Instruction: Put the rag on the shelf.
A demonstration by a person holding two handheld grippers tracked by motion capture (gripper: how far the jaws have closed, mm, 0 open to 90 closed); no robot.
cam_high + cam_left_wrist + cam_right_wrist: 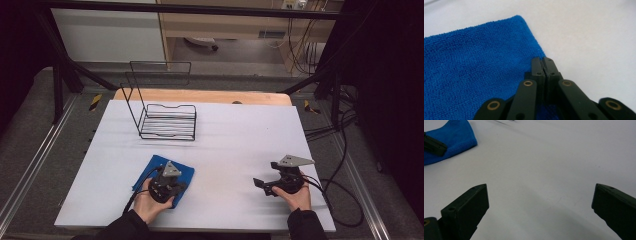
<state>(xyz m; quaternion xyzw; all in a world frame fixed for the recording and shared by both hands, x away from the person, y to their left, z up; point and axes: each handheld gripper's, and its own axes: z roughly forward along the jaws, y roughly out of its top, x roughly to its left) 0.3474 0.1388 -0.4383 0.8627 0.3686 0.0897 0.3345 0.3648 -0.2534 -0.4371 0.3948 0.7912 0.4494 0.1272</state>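
Blue cloth (150, 172) flat on white table (235, 135), near front-left edge. Left hand-held gripper (543, 62) over cloth's right edge, jaws pressed together; whether any fabric is pinched between them, cannot tell. Right hand-held gripper (262, 184) well apart on bare table, jaws spread wide, empty. Wire rack (167, 120) behind cloth, empty. Risk: if only 1 thin fold is caught, cloth could slip free on lift; dragging would bunch it.
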